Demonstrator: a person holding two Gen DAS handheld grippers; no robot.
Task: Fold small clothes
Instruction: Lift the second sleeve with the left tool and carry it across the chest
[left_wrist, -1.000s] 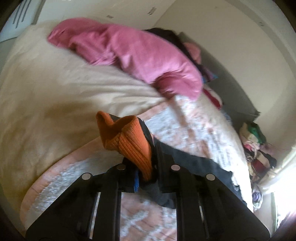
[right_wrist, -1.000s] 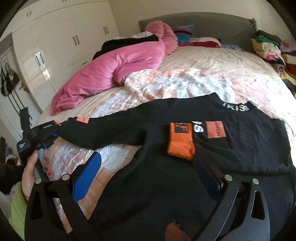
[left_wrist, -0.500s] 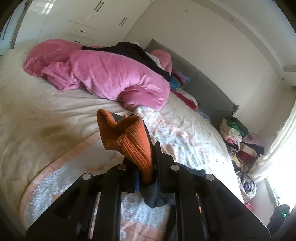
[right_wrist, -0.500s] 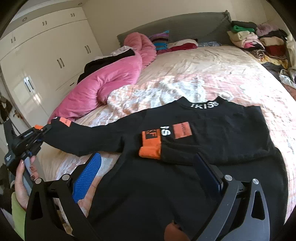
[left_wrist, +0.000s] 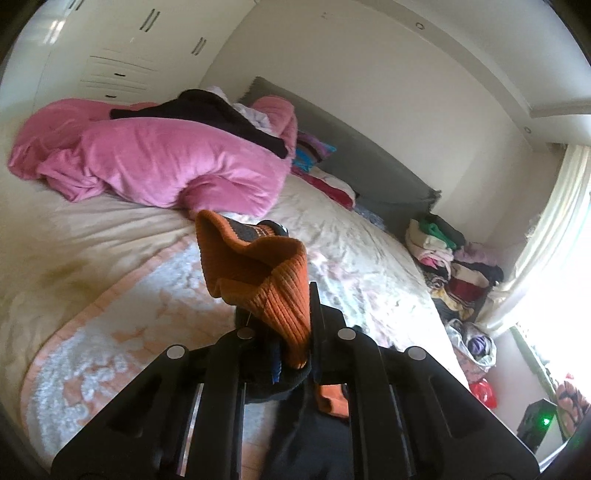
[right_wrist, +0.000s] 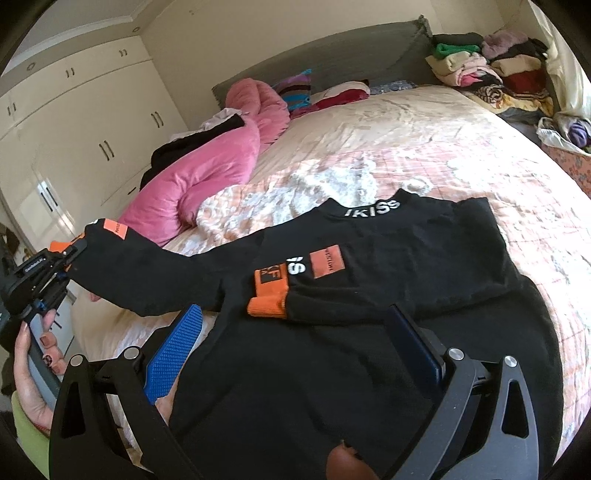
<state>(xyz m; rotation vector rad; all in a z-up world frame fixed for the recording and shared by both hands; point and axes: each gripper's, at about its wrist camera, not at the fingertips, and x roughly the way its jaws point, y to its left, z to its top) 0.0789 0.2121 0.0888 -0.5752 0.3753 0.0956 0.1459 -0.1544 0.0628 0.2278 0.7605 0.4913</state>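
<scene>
Left gripper (left_wrist: 295, 332) clamped on orange cuff (left_wrist: 258, 273); right gripper (right_wrist: 291, 347) wide open, empty, above black sweater (right_wrist: 369, 295). Best carried across sweater chest, sleeve taut, level.

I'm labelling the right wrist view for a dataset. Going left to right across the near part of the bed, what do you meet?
Hand → left gripper clamped on the raised sleeve's cuff → raised sleeve → folded sleeve's orange cuff → sweater body.
</scene>
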